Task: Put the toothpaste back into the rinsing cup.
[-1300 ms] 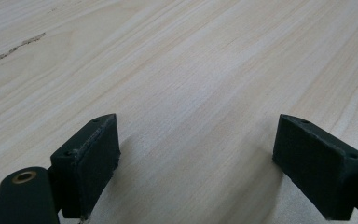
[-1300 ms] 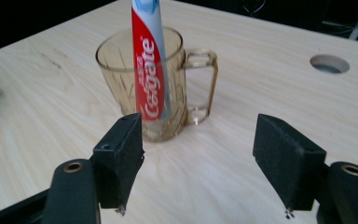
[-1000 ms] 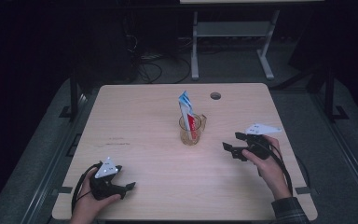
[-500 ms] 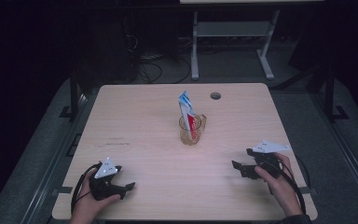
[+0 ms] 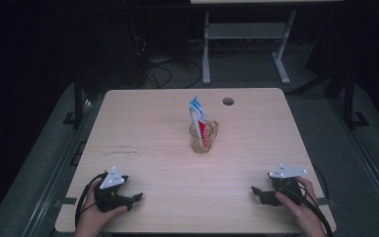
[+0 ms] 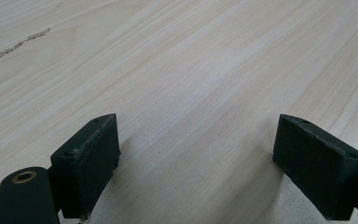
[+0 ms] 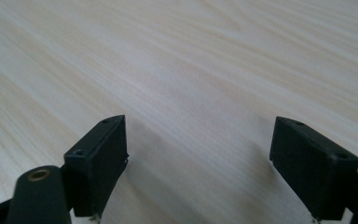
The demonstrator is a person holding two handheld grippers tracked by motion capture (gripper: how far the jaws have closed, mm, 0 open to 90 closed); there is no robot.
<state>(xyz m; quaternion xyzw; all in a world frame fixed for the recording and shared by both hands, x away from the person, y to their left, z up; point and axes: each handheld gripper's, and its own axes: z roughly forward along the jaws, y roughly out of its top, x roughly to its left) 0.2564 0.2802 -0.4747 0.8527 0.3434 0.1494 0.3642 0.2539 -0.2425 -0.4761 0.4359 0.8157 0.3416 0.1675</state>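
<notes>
A clear glass mug [image 5: 203, 140] stands at the middle of the wooden table [image 5: 143, 128] with a white, blue and red tube [image 5: 196, 112] upright in it. My left gripper [image 5: 136, 197] rests low at the near left corner, open, with bare wood between its jaws in the left gripper view [image 6: 196, 154]. Near the table's front right corner is my right gripper [image 5: 254, 192]. Its jaws have just been opening and stand wide apart over bare wood in the right gripper view [image 7: 198, 154], with nothing between them. Both grippers are far from the mug.
A round cable hole [image 5: 228, 101] sits near the far edge of the table. Behind the table stands a white desk frame [image 5: 206, 54] with cables on the dark floor. A dark scuff mark [image 6: 16, 44] lies on the wood ahead of the left gripper.
My right gripper has drawn back from beside the mug toward the near right corner and sunk to the table. The left gripper, mug and tube have stayed put.
</notes>
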